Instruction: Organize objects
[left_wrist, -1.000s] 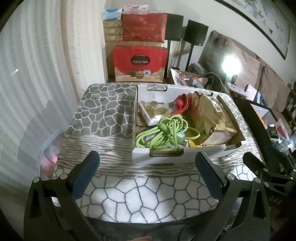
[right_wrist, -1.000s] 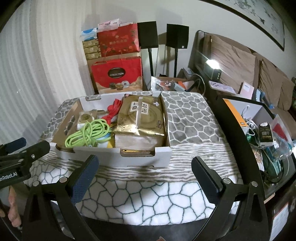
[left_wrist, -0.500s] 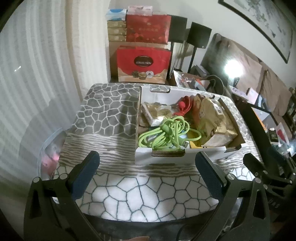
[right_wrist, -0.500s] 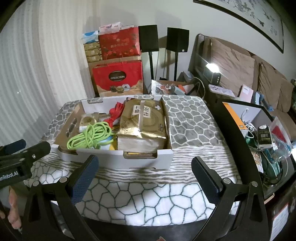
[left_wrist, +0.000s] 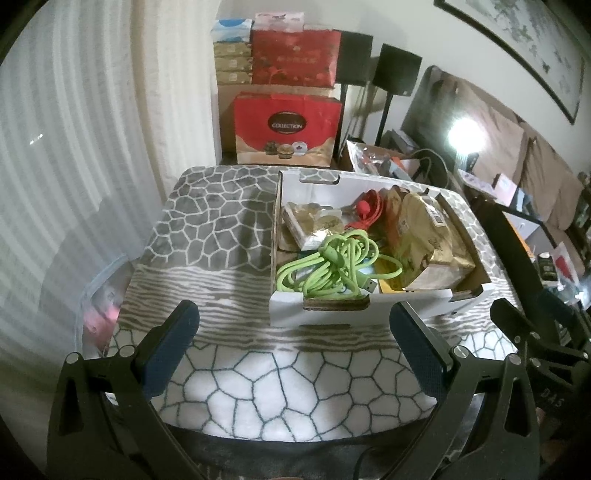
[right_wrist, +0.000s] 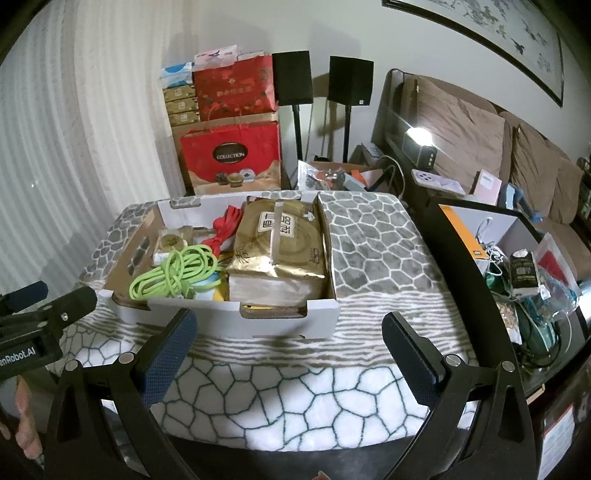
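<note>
Left wrist view: my left gripper held wide open above a patterned table cover, facing a white cardboard box.

I see both blue-padded fingers spread apart with nothing between them. The box sits on the right part of the cover and holds a coiled green cable at its near edge, a gold packet on the right, a red item towards the back and a small gold-printed pack on the left. Behind the table stands a red gift bag. The tip of my right gripper enters at the right edge.

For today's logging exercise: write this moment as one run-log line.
left gripper: open, empty | right gripper: open, empty | white box: on table, holds green cable, gold pack | stage: pre-grasp
</note>
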